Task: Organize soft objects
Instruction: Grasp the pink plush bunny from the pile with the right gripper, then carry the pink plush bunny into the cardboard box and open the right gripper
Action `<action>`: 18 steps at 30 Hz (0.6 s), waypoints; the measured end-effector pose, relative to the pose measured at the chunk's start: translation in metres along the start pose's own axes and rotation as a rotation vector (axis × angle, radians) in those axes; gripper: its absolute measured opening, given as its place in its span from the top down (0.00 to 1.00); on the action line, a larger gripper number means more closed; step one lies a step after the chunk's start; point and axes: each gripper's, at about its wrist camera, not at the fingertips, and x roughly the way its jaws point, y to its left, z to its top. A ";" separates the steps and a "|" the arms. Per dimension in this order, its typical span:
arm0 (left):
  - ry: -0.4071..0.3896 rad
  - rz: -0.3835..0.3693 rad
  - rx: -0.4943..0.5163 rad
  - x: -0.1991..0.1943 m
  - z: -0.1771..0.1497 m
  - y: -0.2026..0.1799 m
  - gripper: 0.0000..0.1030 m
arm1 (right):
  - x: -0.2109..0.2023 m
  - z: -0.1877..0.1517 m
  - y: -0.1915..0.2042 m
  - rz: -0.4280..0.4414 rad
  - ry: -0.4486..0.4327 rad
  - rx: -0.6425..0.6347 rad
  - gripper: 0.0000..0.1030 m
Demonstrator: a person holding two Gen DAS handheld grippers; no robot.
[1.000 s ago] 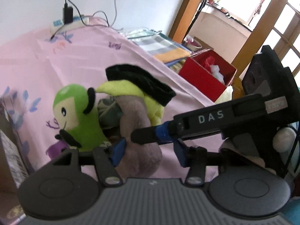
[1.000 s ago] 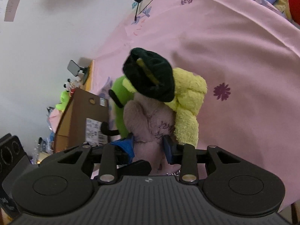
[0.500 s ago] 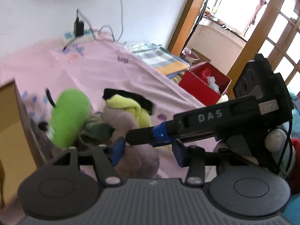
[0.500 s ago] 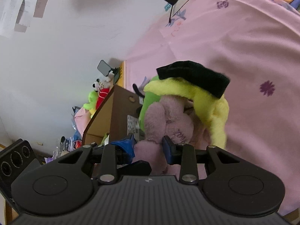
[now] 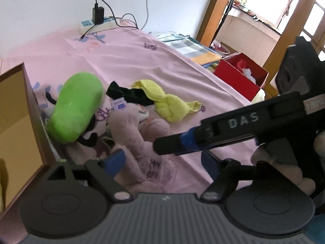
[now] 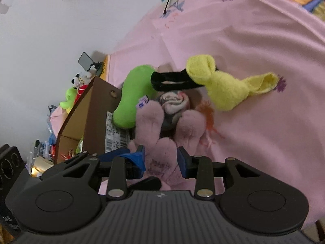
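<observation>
A pink plush toy [image 5: 138, 138] lies on the pink sheet, with a green plush [image 5: 77, 107] on its side against a cardboard box [image 5: 16, 111]. A black cloth [image 5: 130, 94] and a yellow towel [image 5: 168, 103] lie just beyond. My left gripper [image 5: 162, 160] is open and still opening; the pink plush lies between its fingers, clear of the right pad. My right gripper [image 6: 160, 158] has its pads on the lower part of the pink plush [image 6: 152, 126] and its jaws are opening. Its finger [image 5: 172, 142] reaches in from the right in the left wrist view.
A red box [image 5: 237, 77] and folded cloths [image 5: 193, 48] sit past the bed's right edge. A power strip [image 5: 97, 23] with a charger lies at the wall. More toys [image 6: 75, 89] stand behind the cardboard box [image 6: 95, 105].
The bundle held up between both grippers has come down onto the sheet. The left gripper opened wide and let go. The towel and black cloth slid off, and the green plush tipped over.
</observation>
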 end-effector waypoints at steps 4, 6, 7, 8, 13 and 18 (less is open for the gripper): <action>0.007 0.040 0.009 0.007 -0.005 0.006 0.24 | 0.022 0.000 0.001 -0.009 0.029 -0.023 0.81; 0.005 0.054 0.022 0.009 -0.007 0.005 0.24 | 0.034 -0.001 0.002 -0.017 0.043 -0.048 0.81; 0.008 0.066 0.034 0.010 -0.007 0.003 0.24 | 0.036 -0.002 0.004 -0.014 0.037 -0.057 0.81; 0.006 0.072 0.047 0.011 -0.008 0.001 0.25 | 0.037 -0.002 0.005 -0.012 0.034 -0.067 0.80; 0.008 0.002 -0.015 0.011 -0.006 0.005 0.45 | 0.038 -0.002 0.008 -0.002 0.037 -0.103 0.85; 0.008 0.003 -0.013 0.000 -0.007 0.008 0.51 | 0.033 -0.002 0.007 0.002 0.031 -0.092 0.87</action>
